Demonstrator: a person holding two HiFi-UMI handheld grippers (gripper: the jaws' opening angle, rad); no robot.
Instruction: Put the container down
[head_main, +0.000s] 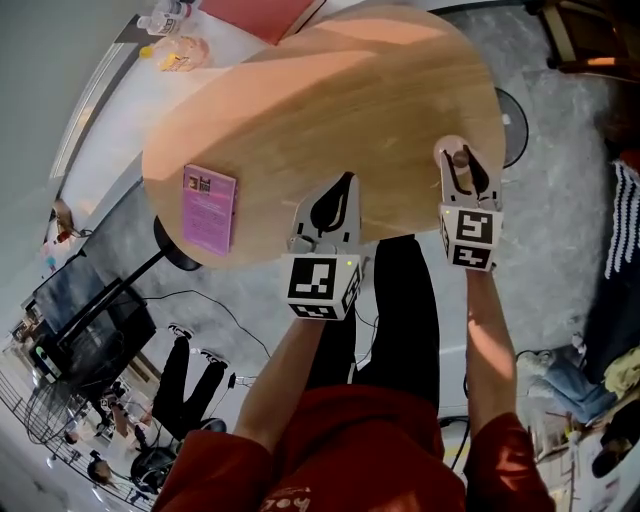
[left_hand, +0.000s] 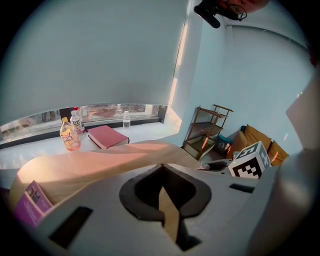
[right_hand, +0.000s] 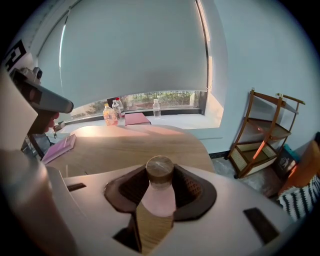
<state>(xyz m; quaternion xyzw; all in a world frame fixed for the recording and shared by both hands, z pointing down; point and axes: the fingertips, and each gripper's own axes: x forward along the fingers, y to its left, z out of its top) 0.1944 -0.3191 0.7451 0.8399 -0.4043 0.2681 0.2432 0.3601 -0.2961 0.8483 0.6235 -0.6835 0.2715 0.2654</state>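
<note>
right gripper (head_main: 463, 160) clamped on small cork-lidded container (right_hand: 159, 197), lid up, axis seemingly upright | container over round wooden table (head_main: 330, 120), near its 4 o'clock edge; touching or just above, can't tell | left gripper (head_main: 343, 190) jaws together, empty, at right's 9 o'clock

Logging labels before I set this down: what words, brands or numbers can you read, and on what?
Nothing reads clearly.
Purple booklet: print and a code square, too small.
Bottles on the sill: labels blurred.
Marker cubes: square patterns only, no words.
Container: no label shows.
Red shirt: print cut off at the edge.
</note>
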